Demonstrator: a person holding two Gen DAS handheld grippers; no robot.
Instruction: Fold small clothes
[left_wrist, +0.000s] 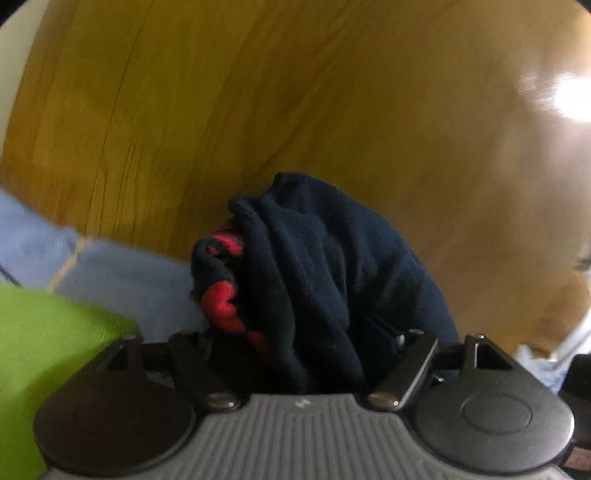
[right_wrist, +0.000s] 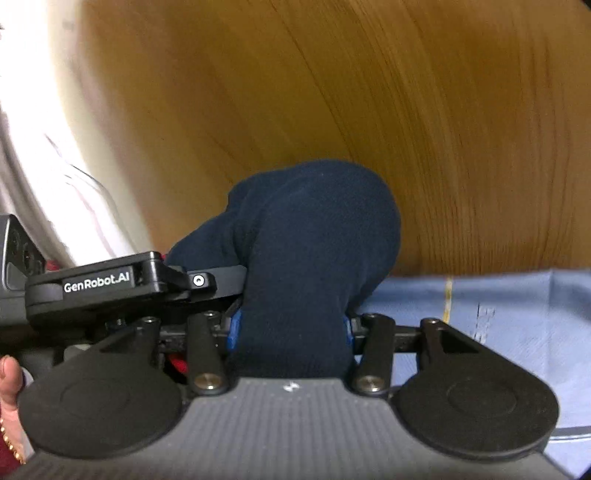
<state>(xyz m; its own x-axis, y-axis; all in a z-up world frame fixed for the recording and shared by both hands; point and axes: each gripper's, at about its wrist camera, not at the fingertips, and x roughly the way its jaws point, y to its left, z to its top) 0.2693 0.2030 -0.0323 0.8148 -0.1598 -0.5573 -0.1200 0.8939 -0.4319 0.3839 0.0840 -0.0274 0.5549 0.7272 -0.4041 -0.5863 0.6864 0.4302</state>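
A small navy garment (left_wrist: 325, 266) with red markings is bunched up in front of my left gripper (left_wrist: 303, 354), whose jaws are closed on it; the cloth hides the fingertips. In the right wrist view the same navy garment (right_wrist: 306, 251) fills the space between the jaws of my right gripper (right_wrist: 291, 328), which is shut on it. Blue pads (right_wrist: 233, 328) show at the cloth's sides. The left gripper's body (right_wrist: 110, 284) sits just left of the cloth, touching it.
A wooden table (left_wrist: 258, 92) lies under everything. A light blue garment (right_wrist: 498, 325) lies flat at the right, also seen in the left wrist view (left_wrist: 92, 266). A green cloth (left_wrist: 44, 350) is at the left. White fabric (right_wrist: 44, 147) lies at the far left.
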